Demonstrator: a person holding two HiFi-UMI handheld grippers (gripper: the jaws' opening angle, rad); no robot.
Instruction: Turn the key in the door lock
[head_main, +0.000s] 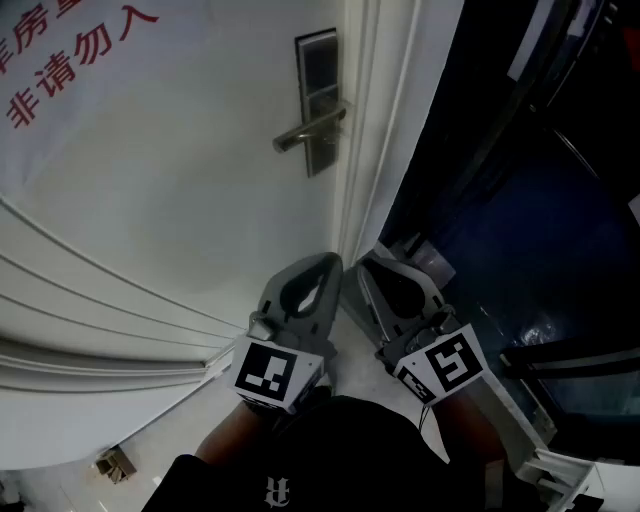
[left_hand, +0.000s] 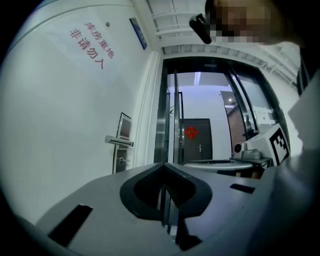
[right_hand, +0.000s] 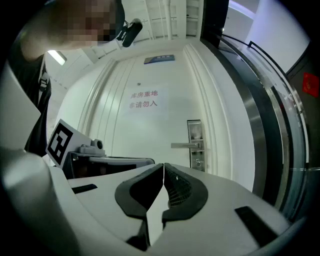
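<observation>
Grey left gripper (head_main: 326, 268), grey right gripper (head_main: 371, 262): jaws pressed together, nothing held. Silver lock plate with lever handle (head_main: 320, 100) well apart, straight beyond both tips, neither clearly nearer. Any key below lever too small to tell.

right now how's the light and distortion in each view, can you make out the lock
Head view: white door brightly lit, the right side beyond the frame nearly black; lever handle fairly sharp. Left gripper view: heavy fisheye bend, dark corners, lock plate small and soft. Right gripper view: same bend, even light, lock plate clearest here; key too small to tell.
</observation>
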